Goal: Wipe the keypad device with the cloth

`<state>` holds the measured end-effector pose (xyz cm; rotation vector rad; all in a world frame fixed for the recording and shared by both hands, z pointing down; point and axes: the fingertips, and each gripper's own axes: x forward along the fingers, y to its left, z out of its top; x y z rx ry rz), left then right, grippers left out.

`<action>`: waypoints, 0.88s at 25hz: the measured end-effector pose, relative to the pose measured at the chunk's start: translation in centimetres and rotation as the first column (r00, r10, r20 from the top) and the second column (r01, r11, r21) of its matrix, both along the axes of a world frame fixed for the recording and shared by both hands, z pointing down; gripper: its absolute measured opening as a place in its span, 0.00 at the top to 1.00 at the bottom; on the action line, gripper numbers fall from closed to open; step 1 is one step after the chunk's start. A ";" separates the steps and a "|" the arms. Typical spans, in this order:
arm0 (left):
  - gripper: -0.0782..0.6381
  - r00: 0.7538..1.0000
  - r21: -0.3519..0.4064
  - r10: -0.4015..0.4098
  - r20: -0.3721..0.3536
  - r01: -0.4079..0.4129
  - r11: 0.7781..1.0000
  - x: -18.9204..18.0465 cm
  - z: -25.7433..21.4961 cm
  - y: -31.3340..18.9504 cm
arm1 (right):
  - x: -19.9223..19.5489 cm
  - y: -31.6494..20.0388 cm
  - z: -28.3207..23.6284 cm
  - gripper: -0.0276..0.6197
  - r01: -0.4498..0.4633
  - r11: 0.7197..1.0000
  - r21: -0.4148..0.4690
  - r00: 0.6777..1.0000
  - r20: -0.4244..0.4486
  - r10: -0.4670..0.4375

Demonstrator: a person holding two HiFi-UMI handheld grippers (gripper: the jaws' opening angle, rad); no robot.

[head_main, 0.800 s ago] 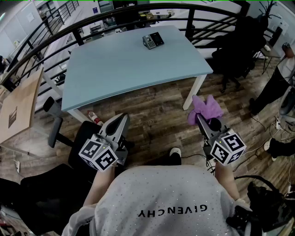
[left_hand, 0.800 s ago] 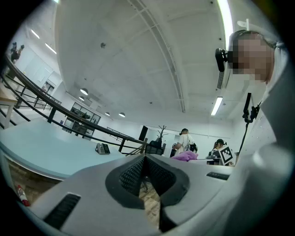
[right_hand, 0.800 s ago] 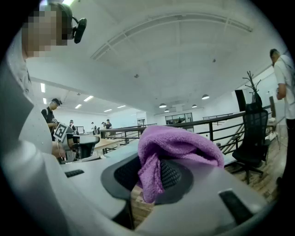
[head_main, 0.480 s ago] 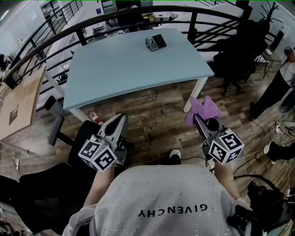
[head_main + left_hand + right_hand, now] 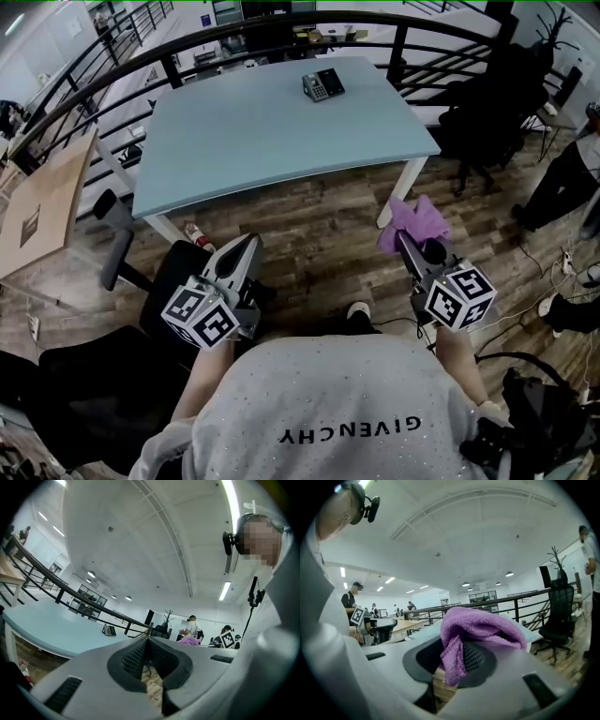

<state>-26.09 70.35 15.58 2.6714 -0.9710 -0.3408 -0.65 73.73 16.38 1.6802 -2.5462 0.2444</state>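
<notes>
Holding the cloth clear of the table, before any wiping

Head view, looking down on a seated person with a gripper in each hand, both raised over the wooden floor (image 5: pixel 319 234) and well apart from the pale blue table (image 5: pixel 272 141). The right gripper (image 5: pixel 402 236) is clamped on the purple cloth (image 5: pixel 413 219); in the right gripper view the right gripper (image 5: pixel 451 654) has the cloth (image 5: pixel 480 627) pinched between its ribbed pads (image 5: pixel 474 657), one fold hanging down through the gap and the rest bunched above the tips. The left gripper (image 5: pixel 244 247) carries nothing; in the left gripper view the left gripper (image 5: pixel 147 641) has its jaws brought together at the tips, with only floor showing behind them. The keypad device (image 5: pixel 322 85) lies near the far edge of the table, close to the black railing (image 5: pixel 122 75), untouched by cloth or gripper; the left gripper view shows the keypad device (image 5: pixel 109 630) small and distant on the tabletop. Compared with the earlier frames, table and device sit slightly further right in the head view, while both grippers keep almost the same places and the cloth remains gripped
</notes>
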 end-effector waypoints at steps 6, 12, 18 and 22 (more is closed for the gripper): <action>0.90 0.999 -0.047 -0.029 -0.014 0.029 0.998 -1.5 1.7 -1.3 | -1.1 -1.1 2.6 0.85 0.008 0.998 -0.060 1.000 0.024 -0.006; 0.90 0.998 -0.066 -0.062 -0.033 0.060 0.996 -1.9 1.2 -5.1 | -1.1 -5.8 2.6 0.85 0.048 0.996 -0.071 0.997 0.057 -0.044; 0.90 0.994 -0.100 -0.103 -0.033 0.099 0.990 -0.5 2.0 -8.9 | -0.7 -12.0 2.6 0.85 0.132 0.988 -0.083 0.988 0.088 -0.125; 0.90 0.984 -0.106 -0.158 -0.077 0.149 0.983 0.3 0.8 -13.2 | 0.7 -16.9 2.0 0.85 0.170 0.982 -0.077 0.985 0.011 -0.170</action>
